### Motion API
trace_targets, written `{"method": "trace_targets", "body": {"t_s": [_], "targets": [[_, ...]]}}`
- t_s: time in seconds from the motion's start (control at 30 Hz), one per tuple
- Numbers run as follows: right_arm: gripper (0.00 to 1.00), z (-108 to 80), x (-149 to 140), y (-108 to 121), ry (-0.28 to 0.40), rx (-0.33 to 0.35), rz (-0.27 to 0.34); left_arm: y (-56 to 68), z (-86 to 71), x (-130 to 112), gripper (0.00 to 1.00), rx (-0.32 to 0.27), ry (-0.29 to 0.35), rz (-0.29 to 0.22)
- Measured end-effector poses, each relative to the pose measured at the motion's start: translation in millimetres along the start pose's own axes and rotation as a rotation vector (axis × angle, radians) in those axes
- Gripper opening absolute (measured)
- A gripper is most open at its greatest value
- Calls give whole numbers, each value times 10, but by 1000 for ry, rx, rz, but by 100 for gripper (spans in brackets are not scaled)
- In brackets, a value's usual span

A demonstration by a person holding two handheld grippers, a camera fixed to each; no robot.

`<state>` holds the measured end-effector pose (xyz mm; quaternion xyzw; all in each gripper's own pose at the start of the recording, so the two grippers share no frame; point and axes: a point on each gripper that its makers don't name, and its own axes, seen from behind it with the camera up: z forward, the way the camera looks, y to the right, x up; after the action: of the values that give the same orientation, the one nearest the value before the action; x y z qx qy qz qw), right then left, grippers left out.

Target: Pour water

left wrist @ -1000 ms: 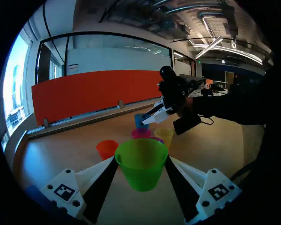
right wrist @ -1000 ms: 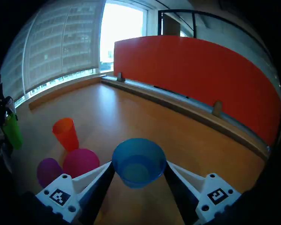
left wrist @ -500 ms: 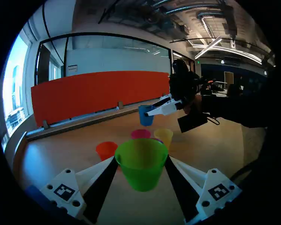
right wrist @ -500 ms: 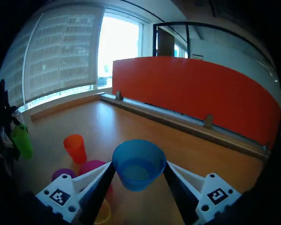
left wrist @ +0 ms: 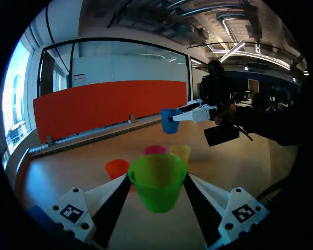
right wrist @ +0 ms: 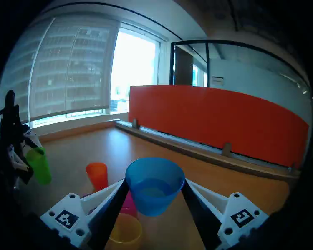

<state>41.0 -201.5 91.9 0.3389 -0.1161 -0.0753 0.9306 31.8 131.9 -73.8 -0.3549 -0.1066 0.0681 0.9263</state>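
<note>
Left hand-held gripper clamps green cup; right hand-held gripper clamps blue cup, water inside, at 1 o'clock. Advice: align rims, tilt slowly.

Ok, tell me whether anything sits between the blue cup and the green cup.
Nothing visible blocks the air between blue cup and green cup. The orange cup, pink cup and yellow cup stand on the table between them, lower down.
</note>
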Motion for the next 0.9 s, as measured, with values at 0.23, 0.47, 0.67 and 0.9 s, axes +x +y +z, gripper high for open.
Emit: {"method": "trace_targets", "body": {"t_s": [0.23, 0.47, 0.67, 0.9], "targets": [[91, -194, 26, -106, 43, -17, -7, 41, 22, -1, 87, -11, 3, 8], [91, -339, 76, -211, 81, -32, -17, 71, 41, 12, 87, -20, 7, 13], [91, -478, 85, -304, 104, -33, -6, 100, 43, 4, 87, -29, 8, 21], [91, -636, -26, -439, 93, -21, -16, 171, 48, 3, 87, -45, 10, 24]]}}
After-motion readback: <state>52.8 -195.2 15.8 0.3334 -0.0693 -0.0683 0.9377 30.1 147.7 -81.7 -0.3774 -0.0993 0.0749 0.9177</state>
